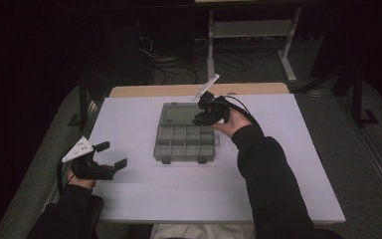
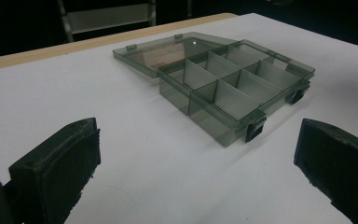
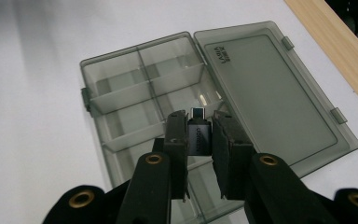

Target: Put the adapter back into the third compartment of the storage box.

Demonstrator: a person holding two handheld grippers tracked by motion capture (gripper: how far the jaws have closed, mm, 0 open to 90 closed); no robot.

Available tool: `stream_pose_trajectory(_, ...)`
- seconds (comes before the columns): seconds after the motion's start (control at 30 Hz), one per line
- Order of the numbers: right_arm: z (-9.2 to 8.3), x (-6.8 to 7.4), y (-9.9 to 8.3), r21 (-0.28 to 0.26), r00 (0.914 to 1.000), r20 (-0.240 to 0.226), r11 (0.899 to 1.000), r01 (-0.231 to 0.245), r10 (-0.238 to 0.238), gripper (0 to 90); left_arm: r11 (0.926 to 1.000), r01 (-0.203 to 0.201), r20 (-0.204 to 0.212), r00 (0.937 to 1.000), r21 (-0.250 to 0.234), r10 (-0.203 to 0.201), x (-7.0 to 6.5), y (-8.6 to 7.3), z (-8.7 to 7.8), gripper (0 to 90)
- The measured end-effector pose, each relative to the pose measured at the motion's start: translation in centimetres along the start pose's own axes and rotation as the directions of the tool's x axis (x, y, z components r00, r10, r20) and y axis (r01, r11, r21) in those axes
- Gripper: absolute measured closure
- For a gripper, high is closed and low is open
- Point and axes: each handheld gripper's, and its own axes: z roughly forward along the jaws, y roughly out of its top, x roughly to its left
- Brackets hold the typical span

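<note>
A smoky clear compartment box lies open in the middle of the white table, its lid folded flat on the far side. My right gripper hovers over the box's far compartments, shut on a small dark USB adapter whose metal plug points past the fingertips. My left gripper rests near the table's left front, open, with nothing between its jaws, which point toward the box.
The white table top has a wooden strip along its far edge. Beyond it stand a shelf frame and loose cables on a dark floor.
</note>
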Motion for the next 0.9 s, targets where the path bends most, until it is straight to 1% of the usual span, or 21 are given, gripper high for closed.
stream_pose_trajectory(0.1, 0.3, -0.4, -0.1, -0.001, 0.9999, 0.003, 1.0, -0.01, 0.01, 75.0, 1.0, -0.001, 0.001, 1.0, 0.0, 0.001, 0.0, 0.0, 0.0, 0.0)
stream_pose_trajectory(0.2, 0.7, -1.1, -0.3, -0.005, 0.9994, 0.006, 0.999, -0.034, 0.034, 75.0, 1.0, 0.001, 0.001, 1.0, 0.0, -0.001, 0.0, 0.0, 0.0, 0.0)
stream_pose_trajectory(0.3, 1.1, -1.6, -0.4, -0.005, 0.999, 0.007, 0.999, -0.045, 0.045, 75.1, 1.0, 0.0, 0.001, 1.0, -0.001, 0.0, 0.0, 0.0, 0.0, 0.0)
stream_pose_trajectory(0.47, 2.1, -2.1, -0.6, 0.009, 0.9979, 0.002, 0.998, -0.065, 0.065, 75.0, 1.0, 0.002, 0.001, 1.0, -0.002, -0.002, 0.0, 0.0, 0.0, 0.0)
stream_pose_trajectory(0.73, 3.3, -2.4, -0.7, 0.017, 0.9975, -0.007, 0.997, -0.07, 0.07, 75.0, 1.0, 0.001, 0.002, 1.0, -0.001, -0.001, 0.0, 0.0, 0.0, 0.0)
stream_pose_trajectory(0.9, 4.1, -2.5, -0.7, 0.033, 0.9976, -0.015, 0.997, -0.068, 0.068, 75.1, 1.0, 0.0, 0.001, 1.0, -0.001, 0.0, 0.0, 0.0, 0.0, 0.0)
